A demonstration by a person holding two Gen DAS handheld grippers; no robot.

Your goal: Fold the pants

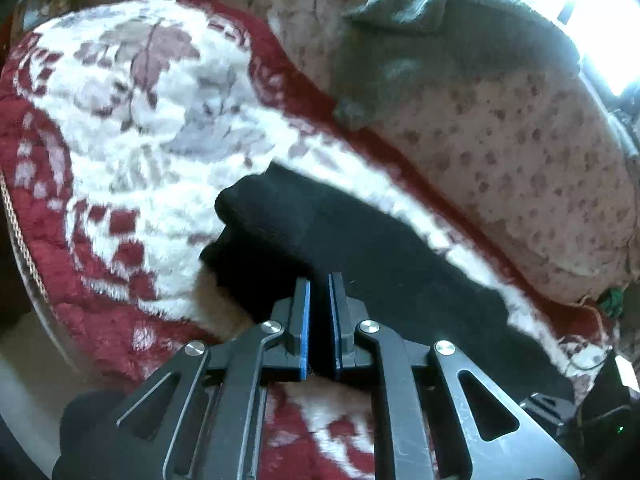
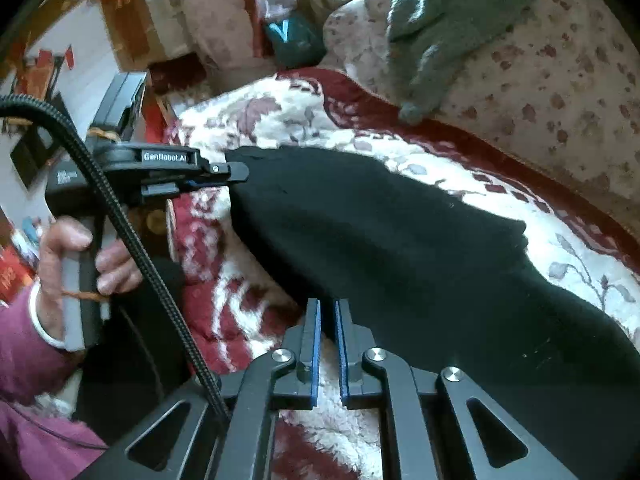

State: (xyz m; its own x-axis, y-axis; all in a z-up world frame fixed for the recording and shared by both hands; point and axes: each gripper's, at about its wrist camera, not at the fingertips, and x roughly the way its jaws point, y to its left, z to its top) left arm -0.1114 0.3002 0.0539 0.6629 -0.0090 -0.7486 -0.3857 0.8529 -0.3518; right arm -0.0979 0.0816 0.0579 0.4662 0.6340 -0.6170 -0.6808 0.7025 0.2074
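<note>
The black pants (image 1: 360, 256) lie across a red and white fluffy blanket (image 1: 120, 128) and also fill the middle of the right wrist view (image 2: 380, 232). My left gripper (image 1: 319, 284) is shut on the pants' edge and lifts it a little; in the right wrist view it comes in from the left (image 2: 236, 172), clamped on the pants' corner. My right gripper (image 2: 327, 308) is nearly closed with black cloth between its blue pads (image 2: 316, 344), at the pants' near edge.
A grey knitted garment (image 1: 432, 36) lies on a pink spotted cover (image 1: 520, 168) behind the blanket. The person's hand in a purple sleeve (image 2: 72, 264) holds the left gripper's handle, with a black cable (image 2: 132, 240) running across. Boxes and clutter stand at the far left.
</note>
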